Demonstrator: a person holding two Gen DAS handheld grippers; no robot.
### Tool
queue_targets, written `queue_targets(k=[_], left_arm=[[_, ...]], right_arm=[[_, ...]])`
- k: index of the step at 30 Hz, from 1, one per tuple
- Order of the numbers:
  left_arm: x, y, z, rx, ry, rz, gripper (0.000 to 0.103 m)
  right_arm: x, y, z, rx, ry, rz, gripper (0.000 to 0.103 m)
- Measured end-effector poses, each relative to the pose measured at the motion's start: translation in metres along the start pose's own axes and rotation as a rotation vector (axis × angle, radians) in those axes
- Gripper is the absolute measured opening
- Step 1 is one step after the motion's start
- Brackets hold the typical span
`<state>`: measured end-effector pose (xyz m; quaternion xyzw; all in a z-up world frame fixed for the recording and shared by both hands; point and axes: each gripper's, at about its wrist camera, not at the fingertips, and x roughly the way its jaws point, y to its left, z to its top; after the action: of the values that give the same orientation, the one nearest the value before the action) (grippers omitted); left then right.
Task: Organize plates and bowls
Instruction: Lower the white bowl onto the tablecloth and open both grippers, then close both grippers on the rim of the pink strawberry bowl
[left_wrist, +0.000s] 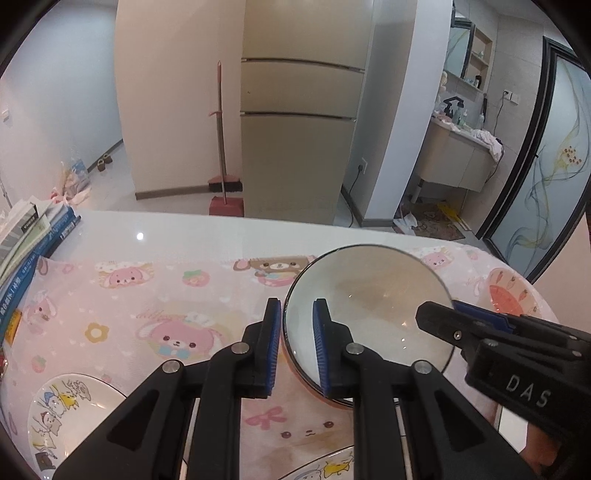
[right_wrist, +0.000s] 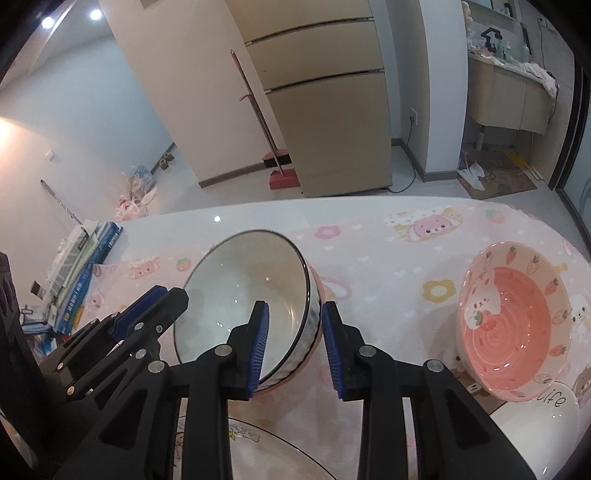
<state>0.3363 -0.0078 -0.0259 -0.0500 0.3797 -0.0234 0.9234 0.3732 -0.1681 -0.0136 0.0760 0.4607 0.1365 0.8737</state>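
A white bowl with a dark rim (left_wrist: 369, 295) (right_wrist: 243, 284) sits on the pink cartoon tablecloth (left_wrist: 147, 295). My left gripper (left_wrist: 297, 306) straddles its left rim, one blue pad inside and one outside, with small gaps to the wall. My right gripper (right_wrist: 294, 306) straddles the opposite rim, and its outer pad stands clear of the wall. Each gripper also shows in the other's view: the right gripper (left_wrist: 448, 308) and the left gripper (right_wrist: 168, 293). A pink strawberry-print bowl (right_wrist: 513, 321) (left_wrist: 509, 295) stands to the right.
A cartoon plate (left_wrist: 70, 410) lies at the near left and another plate (right_wrist: 280, 454) under my grippers. A white dish (right_wrist: 543, 432) sits below the pink bowl. Stacked books (left_wrist: 26, 258) occupy the table's left edge. Beyond the table stand a fridge and a broom.
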Motion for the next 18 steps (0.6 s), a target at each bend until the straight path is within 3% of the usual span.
queue_targets(k=[3,6,11,13,16,18], left_arm=[[-0.016,-0.001,0.003,0.0,-0.073,0.008,0.05],[-0.037,-0.005,0.008,0.023,-0.166,0.026,0.059],[-0.081,-0.006,0.012,0.022,-0.362,0.069,0.083],[-0.098,-0.008,0.014,0.03,-0.424,0.067,0.103],[-0.12,-0.01,0.016,0.038,-0.496,0.053,0.103],[-0.129,-0.014,0.018,0.051,-0.51,0.041,0.103]], right_arm=[[-0.02,0.0,0.003,-0.014,-0.077,-0.042,0.061],[-0.041,0.003,0.007,-0.04,-0.157,-0.08,0.069],[-0.088,-0.003,0.008,-0.054,-0.324,-0.156,0.086],[-0.11,-0.007,0.006,-0.063,-0.415,-0.202,0.087],[-0.144,-0.013,-0.001,-0.083,-0.53,-0.251,0.088],[-0.167,-0.017,-0.007,-0.101,-0.593,-0.257,0.099]])
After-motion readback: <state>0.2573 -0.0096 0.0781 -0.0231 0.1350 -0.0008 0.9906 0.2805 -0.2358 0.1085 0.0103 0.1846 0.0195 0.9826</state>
